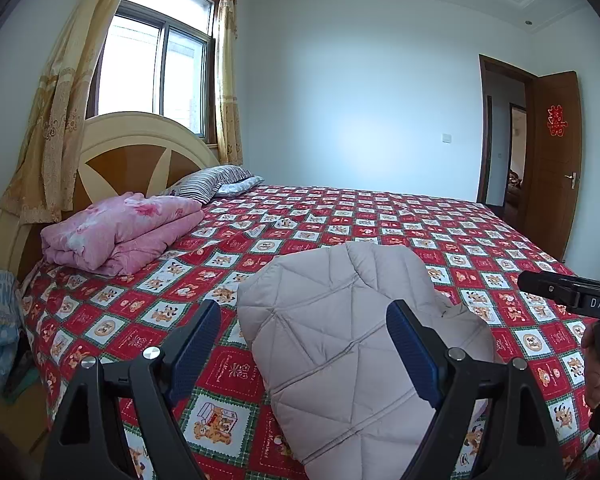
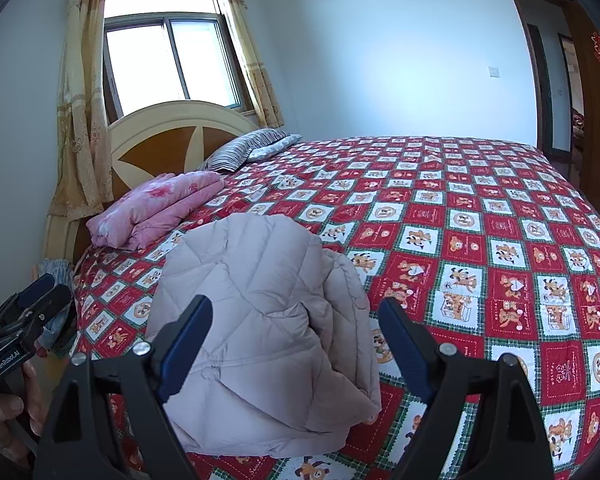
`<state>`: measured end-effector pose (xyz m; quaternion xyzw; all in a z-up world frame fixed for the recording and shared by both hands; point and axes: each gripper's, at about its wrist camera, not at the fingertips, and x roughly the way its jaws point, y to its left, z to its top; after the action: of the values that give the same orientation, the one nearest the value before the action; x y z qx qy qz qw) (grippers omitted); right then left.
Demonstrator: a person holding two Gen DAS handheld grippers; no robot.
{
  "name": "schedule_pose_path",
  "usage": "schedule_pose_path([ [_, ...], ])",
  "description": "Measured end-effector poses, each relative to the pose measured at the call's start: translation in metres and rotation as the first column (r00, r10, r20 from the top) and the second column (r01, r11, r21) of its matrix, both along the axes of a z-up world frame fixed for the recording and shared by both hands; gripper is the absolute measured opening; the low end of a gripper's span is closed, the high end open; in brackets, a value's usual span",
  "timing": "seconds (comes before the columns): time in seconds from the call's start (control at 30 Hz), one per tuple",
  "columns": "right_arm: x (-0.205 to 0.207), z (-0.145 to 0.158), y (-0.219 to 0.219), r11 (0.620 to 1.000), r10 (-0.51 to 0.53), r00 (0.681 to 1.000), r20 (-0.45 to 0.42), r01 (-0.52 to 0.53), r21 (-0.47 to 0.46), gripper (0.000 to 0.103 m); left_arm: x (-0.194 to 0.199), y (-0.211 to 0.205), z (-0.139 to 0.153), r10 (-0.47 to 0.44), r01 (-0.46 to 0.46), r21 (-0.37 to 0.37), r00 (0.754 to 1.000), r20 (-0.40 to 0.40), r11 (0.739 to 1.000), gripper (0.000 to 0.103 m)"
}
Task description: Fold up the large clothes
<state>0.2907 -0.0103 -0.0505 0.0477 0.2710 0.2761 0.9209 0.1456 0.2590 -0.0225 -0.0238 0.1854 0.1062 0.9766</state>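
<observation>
Left claw (image 1: 304, 336) gapes wide, right claw (image 2: 296, 332) too, blue ribbed pads (image 1: 410, 350) gripping nothing. Between them the puffy, diamond-quilted beige jacket (image 2: 256, 320) lies folded in a rounded bundle on the red checked bedspread (image 2: 480, 248).

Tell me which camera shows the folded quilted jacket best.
The right wrist view: the quilted jacket shows nearly whole on the bedspread. In the left wrist view, the jacket runs past the bottom edge.

"DAS" marks the right hand-held gripper (image 1: 598, 303); "GenRobot.AI" the left hand-held gripper (image 2: 8, 360); the door (image 1: 556, 160) carries what appears to be a red double-happiness sign (image 1: 556, 120).
</observation>
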Motion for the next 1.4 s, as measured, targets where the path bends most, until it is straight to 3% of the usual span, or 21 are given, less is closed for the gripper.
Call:
schedule_pose_path([
  [0.9,0.000,-0.001,0.000,1.000,0.009,1.000,0.002,-0.009,-0.010,0.087,0.003,0.003,-0.002,0.030,-0.030,0.009,0.999,-0.015,1.000,0.085],
  [1.27,-0.001,0.003,0.000,1.000,0.015,1.000,0.013,-0.015,-0.017,0.087,0.004,0.012,-0.003,0.028,-0.029,-0.071,0.999,-0.015,0.997,0.086],
  [1.4,-0.001,0.002,0.001,1.000,0.014,1.000,0.012,-0.014,-0.017,0.087,0.003,0.011,-0.002,0.039,-0.039,-0.050,0.999,-0.001,0.998,0.101],
])
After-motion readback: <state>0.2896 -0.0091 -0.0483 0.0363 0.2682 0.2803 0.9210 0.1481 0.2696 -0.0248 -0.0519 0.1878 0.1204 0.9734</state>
